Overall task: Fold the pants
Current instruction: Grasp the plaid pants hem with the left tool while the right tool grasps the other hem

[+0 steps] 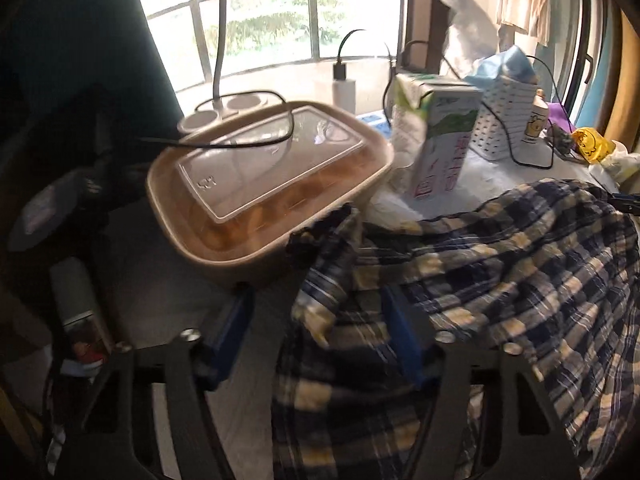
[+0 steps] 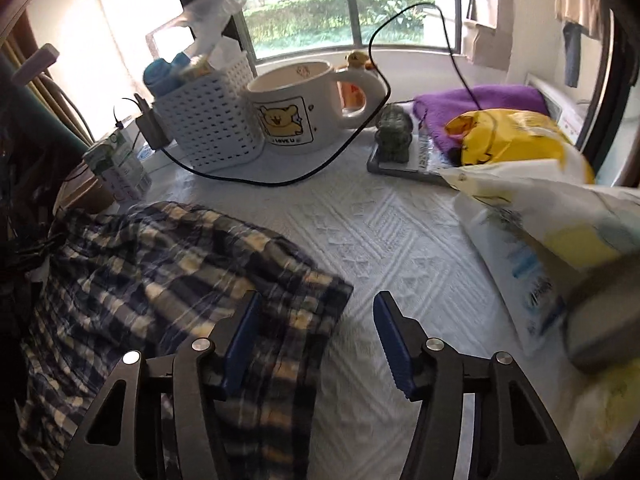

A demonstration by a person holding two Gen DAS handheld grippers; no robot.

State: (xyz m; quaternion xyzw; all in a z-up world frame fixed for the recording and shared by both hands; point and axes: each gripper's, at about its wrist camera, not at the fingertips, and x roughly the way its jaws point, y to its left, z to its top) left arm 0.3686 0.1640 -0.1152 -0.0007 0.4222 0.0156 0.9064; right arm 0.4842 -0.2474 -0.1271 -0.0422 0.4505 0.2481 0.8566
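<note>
1. Left wrist view: my left claw (image 1: 320, 344) stands part open, its blue pads apart. The plaid pants (image 1: 480, 288) lie bunched on the white-covered table (image 1: 480, 184), spreading from between my jaws off to the right. Cloth sits between the pads, but I cannot tell whether either one presses on it. A lidded beige container (image 1: 272, 192) sits just left of the pants' far corner.

2. Right wrist view: my right claw (image 2: 316, 340) is also part open and grips nothing. The pants (image 2: 168, 264) lie to its left, their near-right corner reaching under my left pad (image 2: 244, 344); bare table (image 2: 392, 240) lies under the right pad.

3. As I judge it, both claws flank the heap, and its long axis runs left to right between them.
</note>
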